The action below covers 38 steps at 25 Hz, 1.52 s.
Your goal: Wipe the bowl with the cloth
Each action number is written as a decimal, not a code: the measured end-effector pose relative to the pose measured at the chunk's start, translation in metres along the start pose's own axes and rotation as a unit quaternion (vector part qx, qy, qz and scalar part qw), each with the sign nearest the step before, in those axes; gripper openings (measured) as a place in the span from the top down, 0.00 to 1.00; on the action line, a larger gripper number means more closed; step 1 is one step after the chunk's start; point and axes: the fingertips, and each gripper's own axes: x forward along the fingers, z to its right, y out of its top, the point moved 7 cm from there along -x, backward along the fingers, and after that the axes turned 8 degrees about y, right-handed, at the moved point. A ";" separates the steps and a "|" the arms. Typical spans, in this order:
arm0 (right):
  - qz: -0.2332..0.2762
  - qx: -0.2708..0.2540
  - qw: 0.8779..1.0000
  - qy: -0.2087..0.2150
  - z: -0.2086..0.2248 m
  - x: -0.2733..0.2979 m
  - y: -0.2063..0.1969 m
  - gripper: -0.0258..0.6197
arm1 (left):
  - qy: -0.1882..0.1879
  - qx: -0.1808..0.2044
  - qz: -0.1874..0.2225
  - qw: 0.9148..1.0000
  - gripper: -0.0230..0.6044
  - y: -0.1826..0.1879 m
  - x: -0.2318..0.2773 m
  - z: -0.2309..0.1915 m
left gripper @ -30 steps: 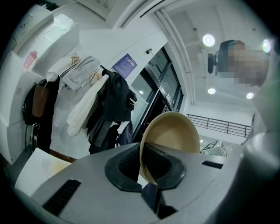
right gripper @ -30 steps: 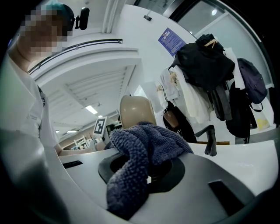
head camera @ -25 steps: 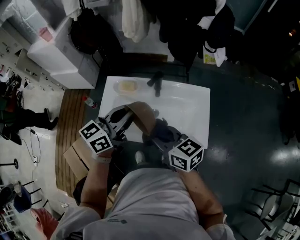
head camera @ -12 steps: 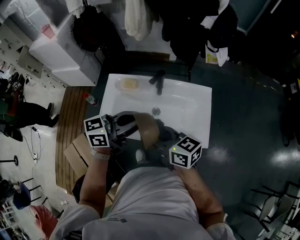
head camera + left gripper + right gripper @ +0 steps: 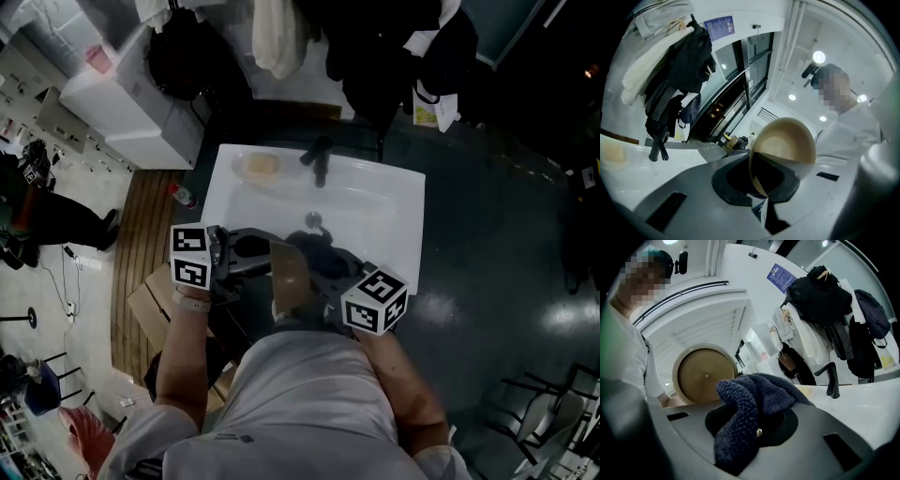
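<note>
A tan bowl [image 5: 289,272] is held on edge over the front of the white sink [image 5: 380,220], close to the person's body. My left gripper [image 5: 255,261] is shut on the bowl's rim; in the left gripper view the bowl [image 5: 785,145] rises out of the gripper [image 5: 761,190] with its hollow side showing. My right gripper [image 5: 326,274] is shut on a dark blue cloth [image 5: 752,401], bunched and hanging over the gripper [image 5: 757,431]. In the right gripper view the bowl's underside [image 5: 704,375] is just behind the cloth. Whether cloth and bowl touch I cannot tell.
A black tap [image 5: 317,161] stands at the sink's back edge, with a yellow soap dish [image 5: 258,166] to its left. A bottle [image 5: 181,199] and a cardboard box [image 5: 155,314] are on the floor at left. Bags and clothes [image 5: 281,37] hang behind the sink.
Both grippers, the bowl and the cloth have come nearer the person's body, toward the sink's front edge. The bowl has turned more edge-on.
</note>
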 end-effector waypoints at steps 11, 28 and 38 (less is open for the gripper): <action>0.011 -0.017 1.000 -0.001 -0.002 -0.007 0.008 0.87 | 0.001 0.020 -0.104 0.994 0.93 -0.033 0.000 0.001; -0.023 -0.052 0.998 0.036 -0.019 -0.007 0.010 0.87 | 0.105 -0.003 -0.159 0.982 0.93 -0.062 -0.005 -0.032; -0.050 -0.049 0.996 0.054 -0.030 -0.009 -0.005 0.87 | 0.174 -0.028 -0.129 0.976 0.93 -0.055 -0.027 -0.054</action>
